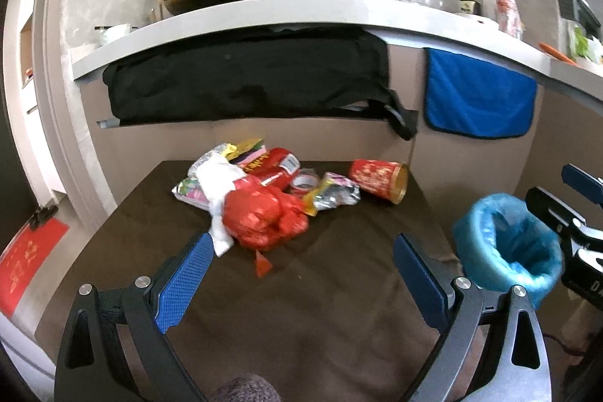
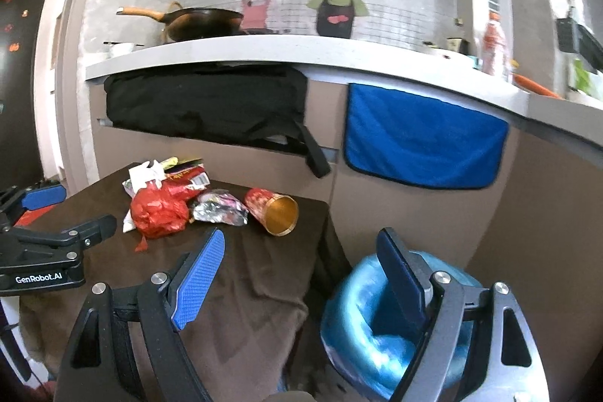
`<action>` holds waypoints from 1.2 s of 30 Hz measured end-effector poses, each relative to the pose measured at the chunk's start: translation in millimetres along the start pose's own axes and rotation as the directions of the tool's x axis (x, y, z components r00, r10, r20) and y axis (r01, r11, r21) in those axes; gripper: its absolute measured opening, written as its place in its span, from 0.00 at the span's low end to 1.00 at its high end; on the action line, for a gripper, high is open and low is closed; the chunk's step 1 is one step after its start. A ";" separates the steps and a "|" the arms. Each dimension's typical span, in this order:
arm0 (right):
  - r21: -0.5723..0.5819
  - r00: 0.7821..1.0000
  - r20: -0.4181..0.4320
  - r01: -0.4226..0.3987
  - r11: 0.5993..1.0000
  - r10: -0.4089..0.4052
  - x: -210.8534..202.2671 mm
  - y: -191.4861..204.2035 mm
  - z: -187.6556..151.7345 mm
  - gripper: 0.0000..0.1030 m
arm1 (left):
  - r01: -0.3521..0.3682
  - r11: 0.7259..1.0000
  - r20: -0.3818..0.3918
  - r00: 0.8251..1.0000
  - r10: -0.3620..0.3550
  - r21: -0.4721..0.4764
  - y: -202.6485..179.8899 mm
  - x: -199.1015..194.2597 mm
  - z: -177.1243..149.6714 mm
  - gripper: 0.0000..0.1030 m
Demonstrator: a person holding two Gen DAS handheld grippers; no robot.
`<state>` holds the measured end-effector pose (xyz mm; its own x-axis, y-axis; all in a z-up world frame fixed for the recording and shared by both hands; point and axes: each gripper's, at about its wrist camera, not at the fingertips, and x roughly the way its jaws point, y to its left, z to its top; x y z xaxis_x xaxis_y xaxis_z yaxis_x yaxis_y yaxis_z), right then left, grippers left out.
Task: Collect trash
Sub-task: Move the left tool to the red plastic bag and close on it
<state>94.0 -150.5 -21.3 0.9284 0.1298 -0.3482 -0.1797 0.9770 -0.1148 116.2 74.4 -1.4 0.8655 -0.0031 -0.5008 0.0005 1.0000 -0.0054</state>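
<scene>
Beside the table (image 1: 339,289), left of the blue-lined bin (image 1: 508,247): trash pile (image 1: 264,198) untouched. Left gripper (image 1: 301,274) and right gripper (image 2: 301,274) both spread apart, empty. Best begun with the nearest red bag (image 1: 264,217), pinched at its bunched top.

The left tongs (image 1: 301,251) have black arms and blue pads (image 1: 184,281) with a fine diamond grid; the right tongs (image 2: 301,251) match. Ahead of the left tongs, a dark brown cloth (image 1: 301,307) covers the desk. On it lie a bright red crumpled plastic bag (image 1: 264,217), a white wrapper (image 1: 216,183), a silver foil packet (image 1: 335,193) with pink and yellow print, and a red paper cup (image 1: 377,178) with gold pattern and gold inside. Right of the left tongs stands a bin with a light blue liner (image 1: 508,247). Beyond, a black cloth (image 1: 245,78) and a blue towel (image 1: 478,97) with dark edging hang.
</scene>
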 end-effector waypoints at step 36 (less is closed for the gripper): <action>-0.016 0.970 -0.164 -0.186 0.982 0.181 204.5 11.1 32.0 0.78 | 0.140 0.923 -0.213 0.951 -0.226 -0.357 100.3 198.5 -3.5 0.71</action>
<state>292.3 -107.7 -64.0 0.8143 0.2753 -0.5111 -0.3547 0.9329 -0.0627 286.3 174.0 -104.4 0.7160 -0.2301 -0.6591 -0.0576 0.9214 -0.3842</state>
